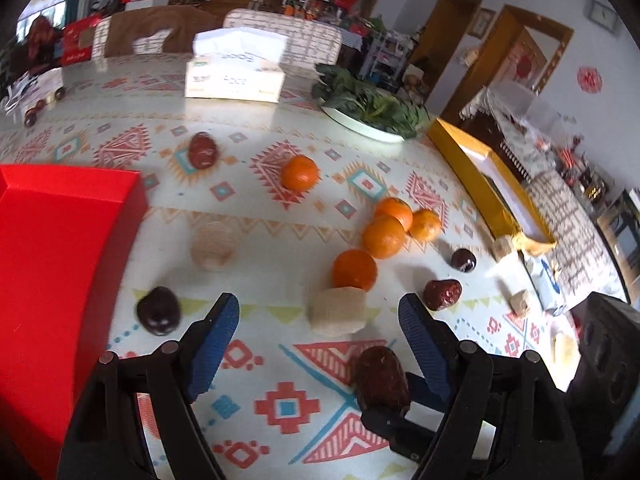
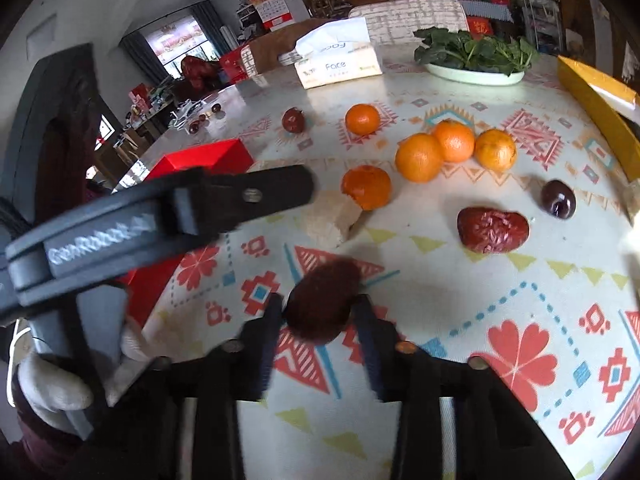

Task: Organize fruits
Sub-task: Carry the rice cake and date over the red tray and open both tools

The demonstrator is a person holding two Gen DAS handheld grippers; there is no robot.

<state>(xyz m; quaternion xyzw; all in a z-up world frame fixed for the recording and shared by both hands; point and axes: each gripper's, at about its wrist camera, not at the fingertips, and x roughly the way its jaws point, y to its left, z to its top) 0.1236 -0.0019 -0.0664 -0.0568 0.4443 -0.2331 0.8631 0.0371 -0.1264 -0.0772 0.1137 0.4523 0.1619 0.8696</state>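
My right gripper (image 2: 318, 306) is shut on a dark red date (image 2: 322, 300), held just above the patterned tablecloth; the same date (image 1: 382, 376) and gripper tips show in the left wrist view. My left gripper (image 1: 320, 314) is open and empty over a pale cut block (image 1: 338, 310). Several oranges (image 1: 384, 236) lie mid-table, also in the right wrist view (image 2: 420, 156). More dates lie loose: one wrinkled red (image 2: 492, 230), one dark (image 2: 558, 198), one near the red box (image 1: 158, 310), one far (image 1: 203, 150).
A red box (image 1: 52, 248) stands at the left. A yellow box (image 1: 488, 180) stands at the right. A tissue box (image 1: 234, 76) and a plate of greens (image 1: 372, 108) are at the back. Another pale block (image 1: 214, 246) lies near the red box.
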